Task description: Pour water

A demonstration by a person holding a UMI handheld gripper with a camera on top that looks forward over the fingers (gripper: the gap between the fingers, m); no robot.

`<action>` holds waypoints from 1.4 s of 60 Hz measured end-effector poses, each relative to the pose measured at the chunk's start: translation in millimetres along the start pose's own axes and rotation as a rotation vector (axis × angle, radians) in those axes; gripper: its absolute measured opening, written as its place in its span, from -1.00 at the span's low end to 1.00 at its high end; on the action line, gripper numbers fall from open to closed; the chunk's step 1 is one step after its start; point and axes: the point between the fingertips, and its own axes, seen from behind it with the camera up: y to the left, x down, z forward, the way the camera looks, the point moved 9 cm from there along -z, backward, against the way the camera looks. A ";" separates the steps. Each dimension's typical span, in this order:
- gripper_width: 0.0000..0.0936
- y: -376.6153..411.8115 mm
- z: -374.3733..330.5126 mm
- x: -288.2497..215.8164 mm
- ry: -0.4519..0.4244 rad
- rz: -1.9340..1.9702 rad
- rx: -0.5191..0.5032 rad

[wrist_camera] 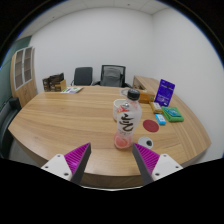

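Note:
A clear plastic bottle (127, 117) with a red cap and a white label with dark writing stands upright on the wooden table (60, 120), ahead of my fingers and slightly to the right. A small pink cup (122, 143) sits at its foot, just beyond the fingertips. A red round coaster or lid (151, 126) lies to the right of the bottle. My gripper (112, 160) is open, its magenta pads (78, 158) spread wide over the table's near edge with nothing between them.
Teal and blue packets (174, 115) and a purple box (165, 92) stand at the right side of the table. Papers and a box (58, 84) lie at the far left. Two office chairs (111, 75) stand behind the table, a cabinet (22, 72) at the left wall.

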 end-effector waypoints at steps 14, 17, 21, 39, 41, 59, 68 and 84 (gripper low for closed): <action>0.77 -43.5 78.9 -18.2 -0.143 0.057 -0.042; 0.69 -43.9 91.9 -23.3 -0.170 0.067 -0.061; 0.43 -44.5 105.4 -27.2 -0.204 0.057 -0.067; -0.31 -46.6 110.5 -29.0 -0.240 0.079 -0.012; -0.31 -49.6 109.5 -31.0 -0.244 0.075 0.001; -0.31 -83.7 78.4 -88.8 -0.243 -0.068 0.198; -0.31 -122.6 74.5 -129.4 -0.216 -0.323 0.439; -0.32 -153.4 121.7 -177.1 -0.074 -1.068 0.680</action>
